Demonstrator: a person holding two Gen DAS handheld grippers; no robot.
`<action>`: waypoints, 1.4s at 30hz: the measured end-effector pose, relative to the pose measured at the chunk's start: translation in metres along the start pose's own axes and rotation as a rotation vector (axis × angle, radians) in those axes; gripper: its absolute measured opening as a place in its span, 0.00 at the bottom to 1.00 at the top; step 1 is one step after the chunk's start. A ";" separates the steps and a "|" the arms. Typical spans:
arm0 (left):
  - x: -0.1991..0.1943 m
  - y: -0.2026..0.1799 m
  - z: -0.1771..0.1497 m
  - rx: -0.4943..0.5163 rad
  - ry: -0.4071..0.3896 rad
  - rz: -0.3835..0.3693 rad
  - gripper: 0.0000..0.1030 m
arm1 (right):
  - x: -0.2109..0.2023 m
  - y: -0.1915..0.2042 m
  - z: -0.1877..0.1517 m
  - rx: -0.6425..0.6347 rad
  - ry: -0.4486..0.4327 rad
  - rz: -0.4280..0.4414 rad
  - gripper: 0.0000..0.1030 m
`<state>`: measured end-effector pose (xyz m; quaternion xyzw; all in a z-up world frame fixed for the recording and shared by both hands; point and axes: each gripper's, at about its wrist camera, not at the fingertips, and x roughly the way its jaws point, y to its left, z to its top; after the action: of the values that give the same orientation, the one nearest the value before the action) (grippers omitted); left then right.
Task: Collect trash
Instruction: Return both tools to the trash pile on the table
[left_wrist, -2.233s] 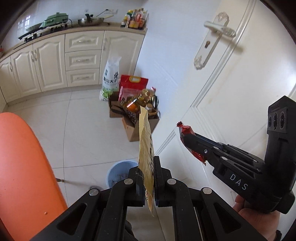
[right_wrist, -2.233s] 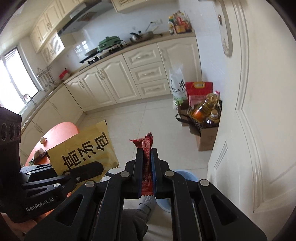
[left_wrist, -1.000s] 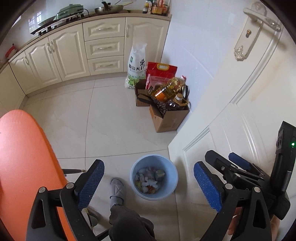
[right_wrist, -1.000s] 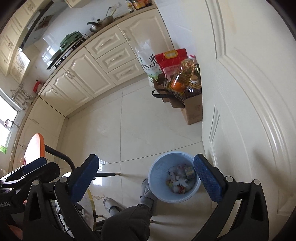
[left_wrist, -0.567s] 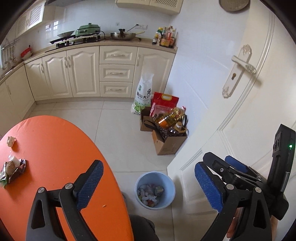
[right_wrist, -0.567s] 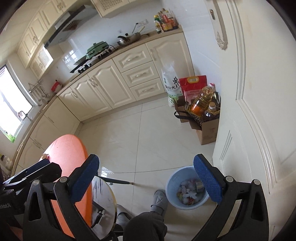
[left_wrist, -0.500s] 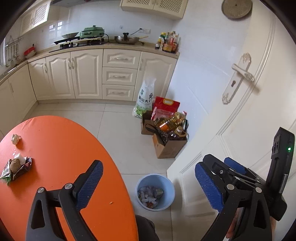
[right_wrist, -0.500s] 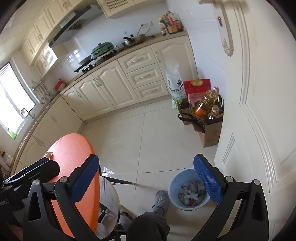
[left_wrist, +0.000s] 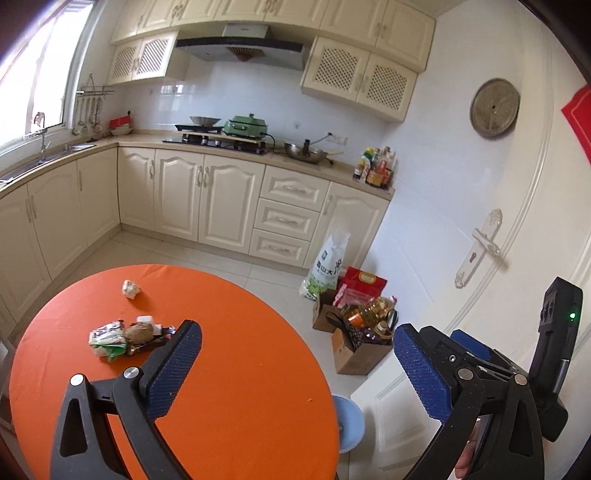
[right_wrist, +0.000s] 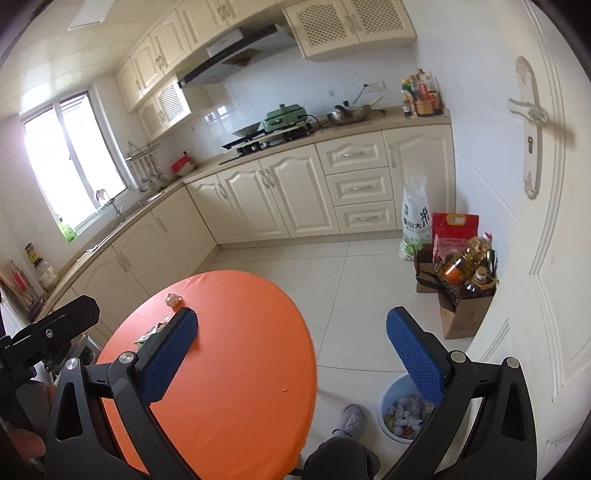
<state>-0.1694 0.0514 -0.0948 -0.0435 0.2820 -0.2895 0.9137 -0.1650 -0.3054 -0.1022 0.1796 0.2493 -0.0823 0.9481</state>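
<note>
With wrappers already in the blue bin (right_wrist: 388, 406) beside the orange table (left_wrist: 229, 387), both the left gripper (left_wrist: 295, 363) and right gripper (right_wrist: 291, 350) gape empty, the left's jaws having just been widening, while a litter pile (left_wrist: 125, 338) and crumpled scrap (left_wrist: 130, 288) remain on that table.

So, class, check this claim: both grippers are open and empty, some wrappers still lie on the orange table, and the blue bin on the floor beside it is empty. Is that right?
Not quite. The blue bin is not empty: the right wrist view shows scraps and wrappers inside it. The rest holds: the left gripper and right gripper are open and empty, and wrappers still lie on the orange table.
</note>
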 end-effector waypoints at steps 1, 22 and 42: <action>-0.014 0.007 -0.004 -0.008 -0.015 0.017 0.99 | -0.003 0.009 0.001 -0.015 -0.008 0.011 1.00; -0.192 0.103 -0.118 -0.166 -0.172 0.346 0.99 | -0.020 0.175 -0.025 -0.350 -0.033 0.200 1.00; 0.015 0.168 0.017 -0.208 0.090 0.394 0.99 | 0.217 0.218 -0.061 -0.402 0.329 0.158 0.99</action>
<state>-0.0655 0.1814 -0.1291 -0.0685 0.3536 -0.0763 0.9298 0.0485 -0.0961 -0.1952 0.0177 0.3963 0.0734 0.9150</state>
